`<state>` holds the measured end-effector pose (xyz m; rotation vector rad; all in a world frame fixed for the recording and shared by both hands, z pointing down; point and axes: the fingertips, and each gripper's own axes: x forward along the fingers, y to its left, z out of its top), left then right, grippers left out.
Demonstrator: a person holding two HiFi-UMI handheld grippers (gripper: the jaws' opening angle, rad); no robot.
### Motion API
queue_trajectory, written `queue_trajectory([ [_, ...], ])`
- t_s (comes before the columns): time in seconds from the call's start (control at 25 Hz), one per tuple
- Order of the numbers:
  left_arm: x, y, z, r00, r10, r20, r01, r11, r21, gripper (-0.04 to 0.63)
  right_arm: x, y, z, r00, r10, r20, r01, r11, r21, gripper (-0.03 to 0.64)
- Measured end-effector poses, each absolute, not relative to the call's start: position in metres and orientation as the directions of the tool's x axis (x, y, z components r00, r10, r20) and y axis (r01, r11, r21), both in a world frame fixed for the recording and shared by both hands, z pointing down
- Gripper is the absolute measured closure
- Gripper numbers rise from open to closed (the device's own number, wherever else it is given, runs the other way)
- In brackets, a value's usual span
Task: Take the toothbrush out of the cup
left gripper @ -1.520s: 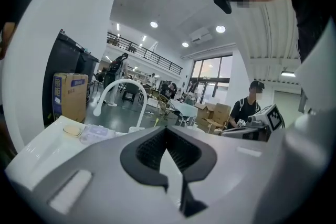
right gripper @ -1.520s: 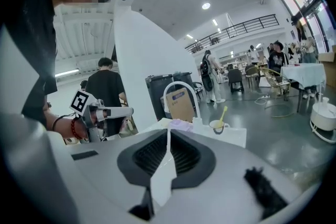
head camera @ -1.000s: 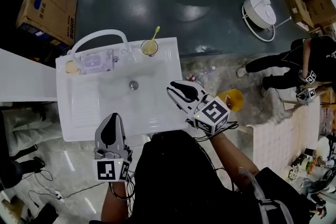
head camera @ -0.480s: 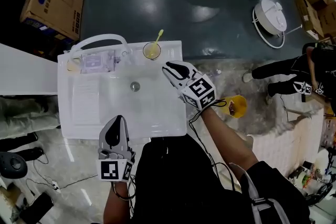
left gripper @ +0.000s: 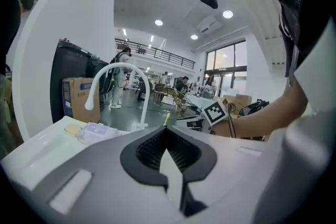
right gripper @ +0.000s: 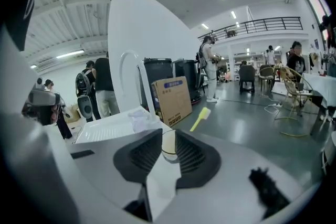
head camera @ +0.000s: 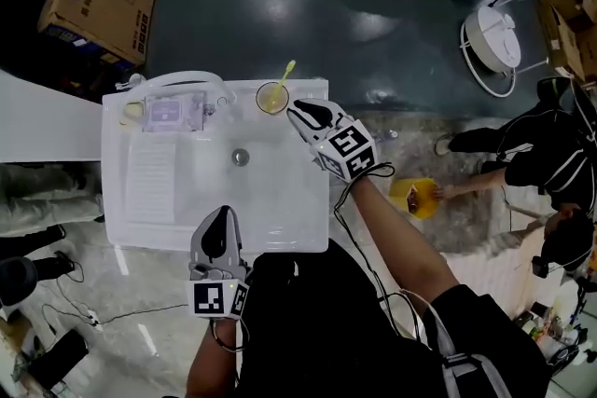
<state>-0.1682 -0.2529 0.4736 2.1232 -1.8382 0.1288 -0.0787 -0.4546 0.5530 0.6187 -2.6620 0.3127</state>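
White sink (head camera: pixel 280 200) on a dark floor: the right gripper (head camera: pixel 293 110), jaws spread, has swung up to just beside the far-corner cup (head camera: pixel 271 97), where the yellow toothbrush (head camera: pixel 284 72) stands, so a grab looks near. The left gripper (head camera: pixel 222 212) hangs pressed together, empty.

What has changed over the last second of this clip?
The right gripper moved forward across the sink up to the cup, jaws apart, gripping nothing. The left gripper barely shifted; cup and toothbrush stayed in place.
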Motion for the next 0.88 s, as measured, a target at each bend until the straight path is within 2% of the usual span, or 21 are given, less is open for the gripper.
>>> queue_trajectory([
  [0.32, -0.142, -0.285, 0.496, 0.187, -0.935, 0.302, -0.979, -0.151, 0.141, 0.586, -0.090, -0.480, 0.576, -0.823, -0.342, 0.454, -0.423, 0.902, -0.088, 0.548],
  [0.88, -0.142, -0.291, 0.521, 0.139, -0.914, 0.382, -0.987, -0.098, 0.125, 0.586, -0.106, -0.519, 0.606, -0.831, -0.295, 0.471, -0.417, 0.892, -0.176, 0.543],
])
